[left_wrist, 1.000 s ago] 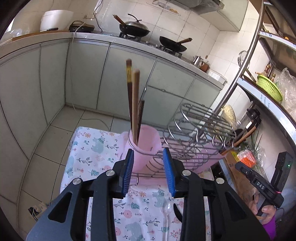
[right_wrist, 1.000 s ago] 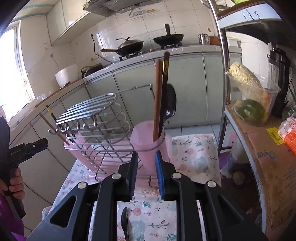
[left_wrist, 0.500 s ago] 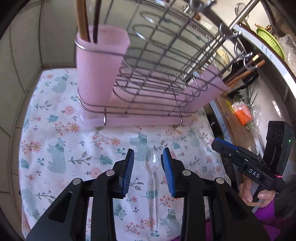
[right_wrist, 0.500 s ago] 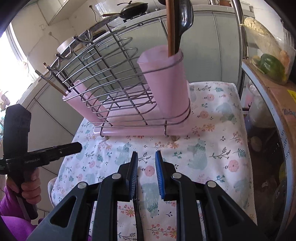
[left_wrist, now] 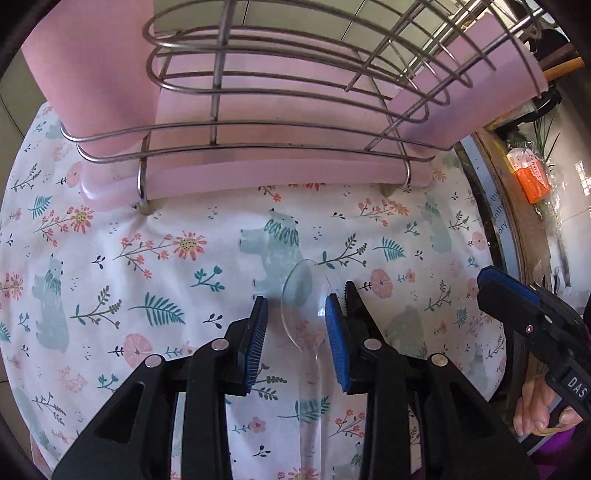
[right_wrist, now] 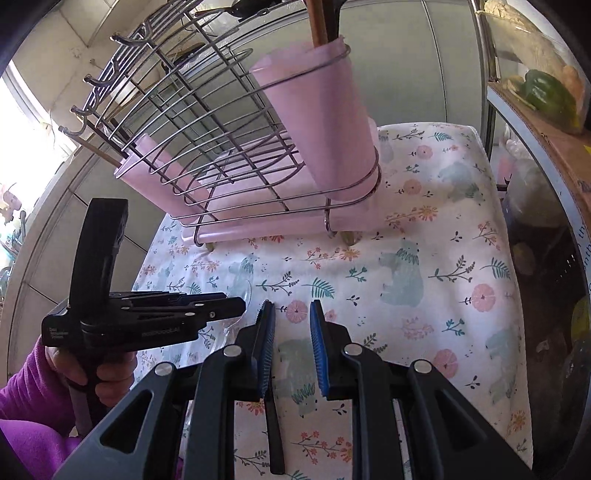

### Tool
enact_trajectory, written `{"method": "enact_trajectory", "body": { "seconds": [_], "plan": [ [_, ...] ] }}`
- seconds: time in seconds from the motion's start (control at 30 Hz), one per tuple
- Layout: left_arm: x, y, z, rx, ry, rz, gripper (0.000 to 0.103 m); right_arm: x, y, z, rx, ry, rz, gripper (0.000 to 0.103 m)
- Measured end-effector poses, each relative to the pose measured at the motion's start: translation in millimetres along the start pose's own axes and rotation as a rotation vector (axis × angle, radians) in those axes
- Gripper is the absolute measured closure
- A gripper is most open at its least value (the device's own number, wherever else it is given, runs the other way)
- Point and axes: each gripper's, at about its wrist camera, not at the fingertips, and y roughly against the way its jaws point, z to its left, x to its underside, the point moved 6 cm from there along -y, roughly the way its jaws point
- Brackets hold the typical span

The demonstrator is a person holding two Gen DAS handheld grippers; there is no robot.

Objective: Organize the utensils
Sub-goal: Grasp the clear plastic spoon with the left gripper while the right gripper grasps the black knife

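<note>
The left gripper [left_wrist: 297,317] hung low over the floral-print cloth [left_wrist: 147,258] on the worktop, its blue-padded jaws spread to either side of a clear plastic spoon [left_wrist: 301,317] lying flat there – the bowl sat between the pads, apparently untouched, so this looked like lining up for a pinch. The right gripper [right_wrist: 289,321] hovered just beside it, jaws parted by a narrow gap and pinching nothing; a slim black utensil handle [right_wrist: 273,424] lay on the cloth under its left jaw, probably its own target. Behind both stood the pink plastic drainer with its steel wire rack [right_wrist: 207,147], and the pink utensil cup [right_wrist: 325,122] at one end already held upright wooden chopsticks [right_wrist: 317,22] – likely the spoon's destination.
</note>
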Motion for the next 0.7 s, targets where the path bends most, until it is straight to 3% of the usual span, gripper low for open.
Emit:
{"method": "enact_trajectory", "body": {
  "seconds": [0.1, 0.13, 0.17, 0.2, 0.5, 0.7],
  "plan": [
    [-5, -1, -1, -0.011, -0.001, -0.005, 0.071, 3, -8, 3, -0.013, 0.009, 0.03, 0.085],
    [-6, -1, -2, -0.014, -0.002, -0.006, 0.076, 4, -10, 4, -0.019, 0.012, 0.041, 0.085],
    [-7, -2, -2, -0.029, -0.007, -0.009, 0.083, 4, -13, 6, -0.023, 0.014, 0.05, 0.085],
    [-10, -5, -4, -0.041, -0.011, -0.01, 0.098, 5, -16, 7, -0.029, 0.017, 0.063, 0.085],
    [-14, 27, 12, -0.01, 0.019, -0.098, 0.102, 9, -47, 21, -0.07, 0.023, 0.167, 0.084],
    [-19, 56, 26, -0.003, 0.045, -0.167, 0.102, 10, -71, 28, -0.05, 0.05, 0.235, 0.084]
  ]
}}
